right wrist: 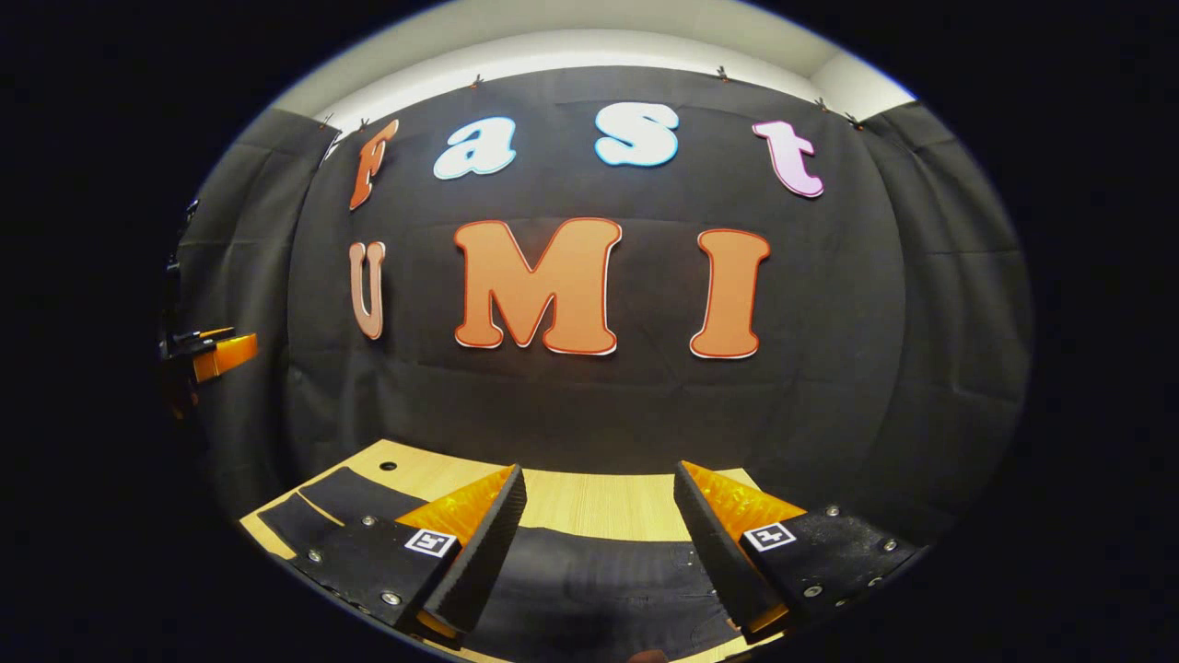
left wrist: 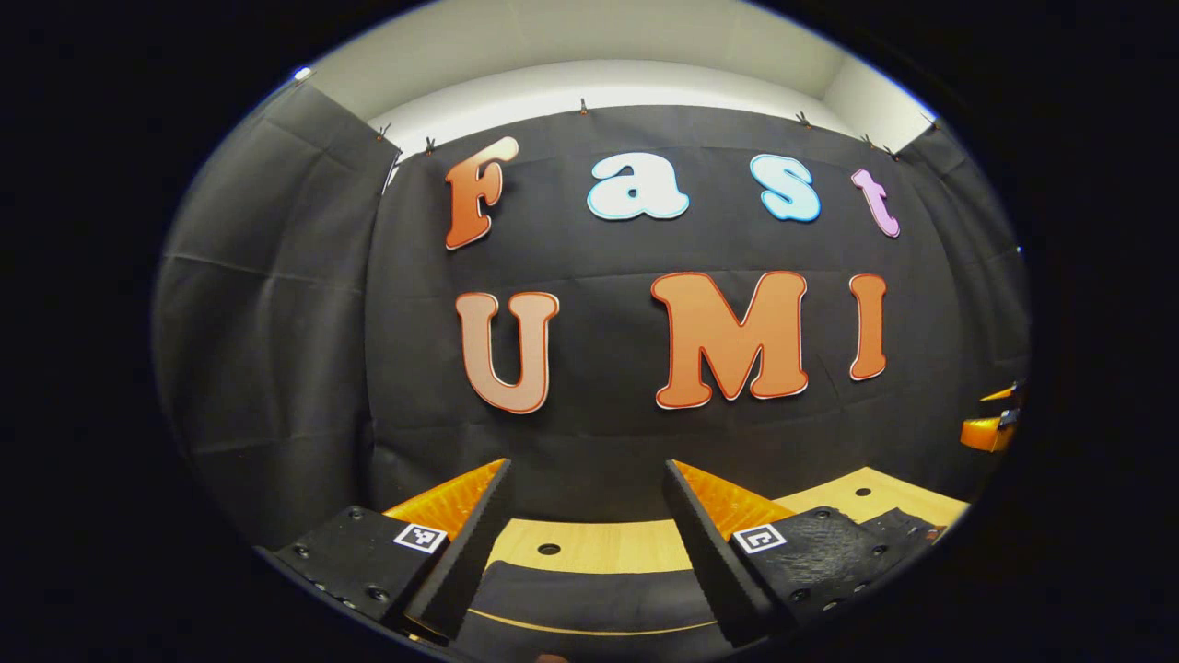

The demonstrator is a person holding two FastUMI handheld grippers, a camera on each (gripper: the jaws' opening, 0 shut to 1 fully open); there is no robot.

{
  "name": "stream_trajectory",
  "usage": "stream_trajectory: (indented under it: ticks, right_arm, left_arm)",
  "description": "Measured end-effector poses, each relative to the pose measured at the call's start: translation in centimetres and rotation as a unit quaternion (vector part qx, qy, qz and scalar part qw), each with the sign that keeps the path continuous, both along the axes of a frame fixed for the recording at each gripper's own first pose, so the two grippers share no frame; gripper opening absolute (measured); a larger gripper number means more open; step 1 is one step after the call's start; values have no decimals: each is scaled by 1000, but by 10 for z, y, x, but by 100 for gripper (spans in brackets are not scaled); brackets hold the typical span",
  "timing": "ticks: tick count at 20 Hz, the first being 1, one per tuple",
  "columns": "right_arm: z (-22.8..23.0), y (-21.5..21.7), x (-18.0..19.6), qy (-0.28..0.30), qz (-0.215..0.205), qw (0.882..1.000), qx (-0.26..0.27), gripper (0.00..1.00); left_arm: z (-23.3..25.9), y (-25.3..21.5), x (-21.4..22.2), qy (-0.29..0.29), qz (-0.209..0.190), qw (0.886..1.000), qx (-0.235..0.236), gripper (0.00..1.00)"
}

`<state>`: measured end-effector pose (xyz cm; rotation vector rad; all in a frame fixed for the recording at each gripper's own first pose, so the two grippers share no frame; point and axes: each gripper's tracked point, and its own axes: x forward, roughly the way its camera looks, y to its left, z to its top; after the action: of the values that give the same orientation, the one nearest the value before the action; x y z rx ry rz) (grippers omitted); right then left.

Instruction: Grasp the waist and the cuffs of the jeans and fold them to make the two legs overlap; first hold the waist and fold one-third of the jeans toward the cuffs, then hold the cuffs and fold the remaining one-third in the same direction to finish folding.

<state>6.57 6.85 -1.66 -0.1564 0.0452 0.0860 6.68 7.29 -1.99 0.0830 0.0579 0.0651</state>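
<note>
Black cloth hangs as the booth's back wall (left wrist: 599, 442) ahead of me, with a pale ceiling band above it, and a light wooden table (left wrist: 599, 543) runs along its foot. Small dark holes dot the tabletop near the far edge.

From the left gripper view, my left gripper (left wrist: 588, 543) is held level above the table with its jaws spread wide and nothing between them. Dark jeans (left wrist: 589, 599) lie flat on the wood directly below and between the fingers, a pale seam line curving across the cloth. More of the dark fabric shows past the right-hand finger, toward the table's edge. At the far right of this view I can see part of the other gripper, held up off the table.

From the right gripper view, my right gripper (right wrist: 599, 543) is likewise wide apart and empty, hovering above the jeans (right wrist: 599, 580). Here the dark denim spreads under both fingers and reaches away to the left across the table (right wrist: 599, 502), where a strip of it lies along the near edge. I cannot tell from either view which end is the waist and which the cuffs. The left gripper shows at the far left edge of this view, well apart from mine.
</note>
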Motion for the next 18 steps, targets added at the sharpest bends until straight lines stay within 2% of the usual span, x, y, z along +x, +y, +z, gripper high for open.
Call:
stream_trajectory:
  ticks: [4, 9, 11, 14, 15, 18]
  right_arm:
    - [6, 8, 5, -11, 1, 1000, 7, 98]
    - [-8, 13, 10, 4, 9, 1000, 8, 98]
    - [-18, 15, 10, 21, 13, 1000, 8, 98]
    - [-24, 19, 12, 30, 24, 999, 4, 100]
    - [-28, 20, 12, 34, 27, 999, 2, 97]
    - [-41, 24, 15, 54, 38, 998, 6, 97]
  left_arm:
    - [-6, 3, 5, 2, 0, 1000, 15, 96]
    - [-22, 6, 5, -6, -4, 1000, 19, 97]
    - [-45, 10, 1, 11, -6, 1000, -7, 99]
    - [-85, 25, -7, 61, 4, 996, -71, 99]
    - [-99, 30, -9, 78, 10, 993, -93, 99]
    - [-153, 52, -31, 140, 40, 979, -141, 99]
